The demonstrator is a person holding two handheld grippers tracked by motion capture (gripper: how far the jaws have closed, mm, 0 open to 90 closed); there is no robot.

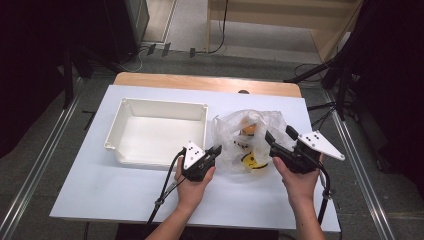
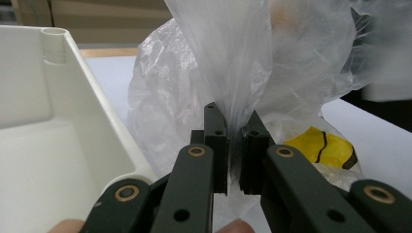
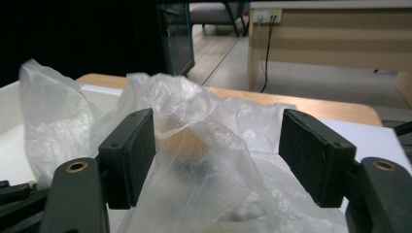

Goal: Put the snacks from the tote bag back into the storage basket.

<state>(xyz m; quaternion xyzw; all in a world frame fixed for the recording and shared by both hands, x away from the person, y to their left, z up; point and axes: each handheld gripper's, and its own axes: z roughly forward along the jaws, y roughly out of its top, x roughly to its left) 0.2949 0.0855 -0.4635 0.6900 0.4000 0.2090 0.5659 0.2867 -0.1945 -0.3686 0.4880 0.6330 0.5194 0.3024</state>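
Note:
A crumpled clear plastic bag (image 1: pixel 245 135) lies on the white table right of a white tray. Inside it I make out an orange thing (image 1: pixel 248 129) and a yellow thing with black lines (image 1: pixel 252 161). My left gripper (image 1: pixel 216 151) is at the bag's left edge. In the left gripper view its jaws (image 2: pixel 234 131) are shut on a pinched fold of the bag (image 2: pixel 233 63), with the yellow thing (image 2: pixel 320 145) to their right. My right gripper (image 1: pixel 280 134) is at the bag's right side. Its jaws stand wide open (image 3: pixel 218 141), with bag film (image 3: pixel 204 102) bulging between them.
The white plastic tray (image 1: pixel 165 103) sits left of the bag and close to my left gripper, its wall (image 2: pixel 92 97) just beside the jaws. Cables trail from both grippers toward the table's near edge. A wooden strip (image 1: pixel 210 82) runs along the far edge.

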